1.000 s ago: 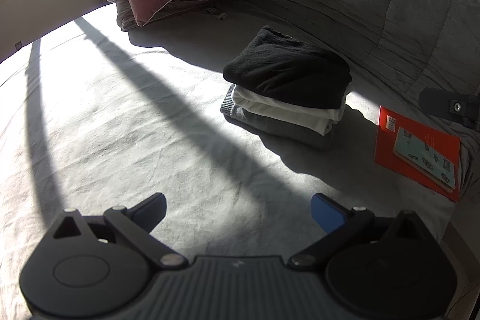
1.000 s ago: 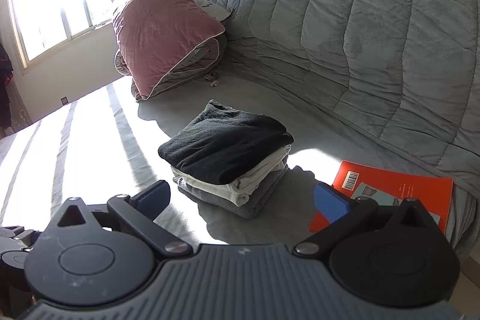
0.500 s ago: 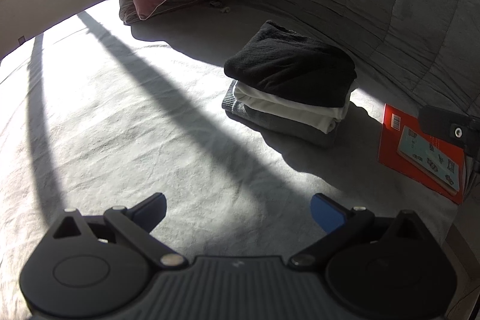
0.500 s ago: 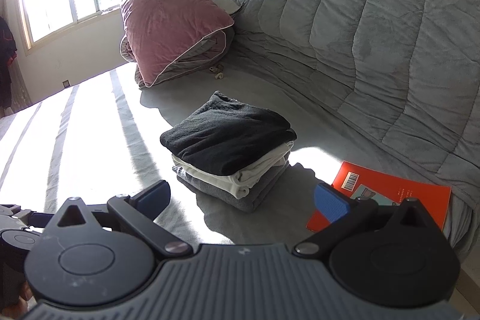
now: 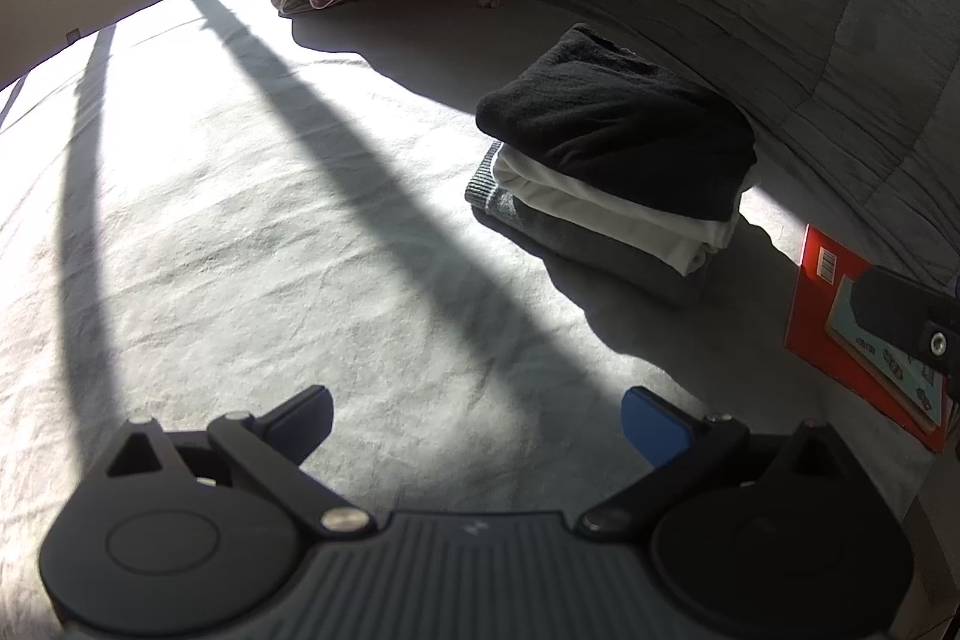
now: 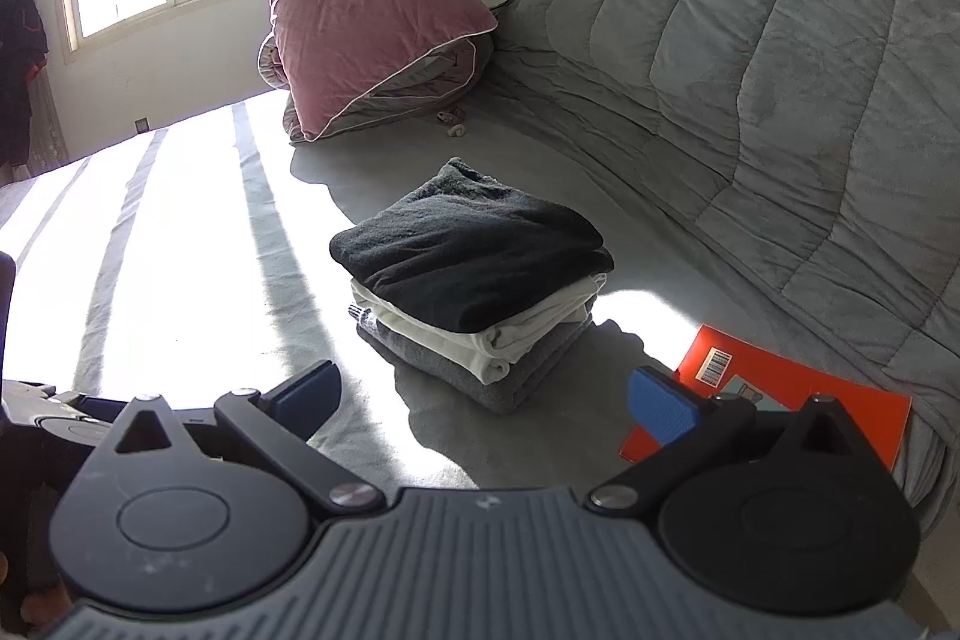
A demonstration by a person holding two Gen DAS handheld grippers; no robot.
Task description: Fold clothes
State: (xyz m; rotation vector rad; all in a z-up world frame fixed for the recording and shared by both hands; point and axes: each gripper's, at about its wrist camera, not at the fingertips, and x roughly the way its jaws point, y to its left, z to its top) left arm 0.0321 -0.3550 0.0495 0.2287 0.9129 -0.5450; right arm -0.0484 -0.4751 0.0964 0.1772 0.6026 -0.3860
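Already stacked, both grippers empty

Ahead of the right gripper (image 6: 483,397) sits the folded pile (image 6: 474,280), black on white on grey, on the bed (image 5: 240,220). From the left gripper (image 5: 477,415) it lies ahead and rightward, so the right is nearer. Both sets of jaws stand apart, holding nothing.

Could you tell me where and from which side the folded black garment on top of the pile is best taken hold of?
Probably at the black garment's rounded folded edge nearest the cameras, coming in low from the front. That edge bulges over the white garment beneath, so one of the open right gripper's fingers could likely slip under it.
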